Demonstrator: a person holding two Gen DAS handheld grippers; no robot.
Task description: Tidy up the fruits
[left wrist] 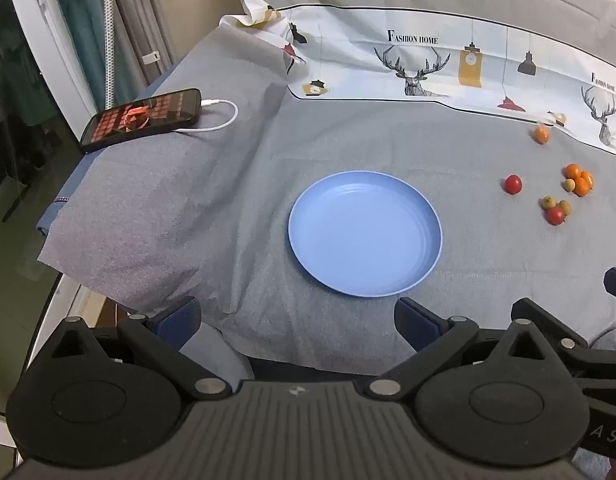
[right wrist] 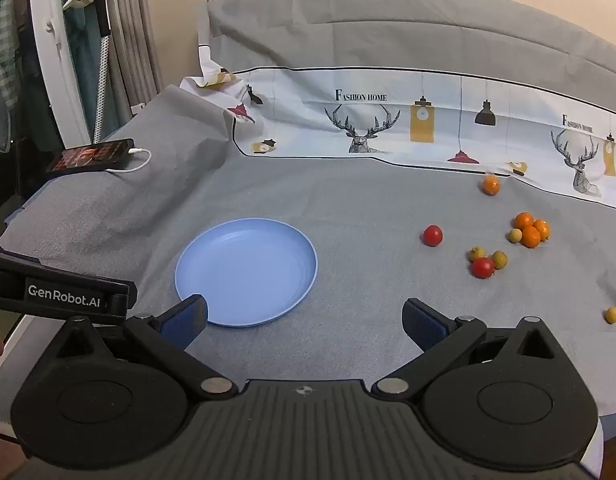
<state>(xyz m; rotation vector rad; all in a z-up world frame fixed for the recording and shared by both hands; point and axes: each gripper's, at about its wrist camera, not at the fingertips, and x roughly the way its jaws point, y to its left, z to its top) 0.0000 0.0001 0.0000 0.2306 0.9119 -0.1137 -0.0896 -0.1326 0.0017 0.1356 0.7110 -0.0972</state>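
You can read "FASHION HOME" above the stag's head on the printed cloth [right wrist: 388, 120] in the upper middle of the frame, and again, smaller, at the right edge. At left, the other gripper's black arm [right wrist: 60, 288] reads "GenRobot.AI" in white.

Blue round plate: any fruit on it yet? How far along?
Nothing done: the blue round plate holds no fruit. Nothing in hand: left gripper and right gripper are both open. Left: the small orange fruits, red round fruits and yellow-green fruits, all loose on the grey cloth.
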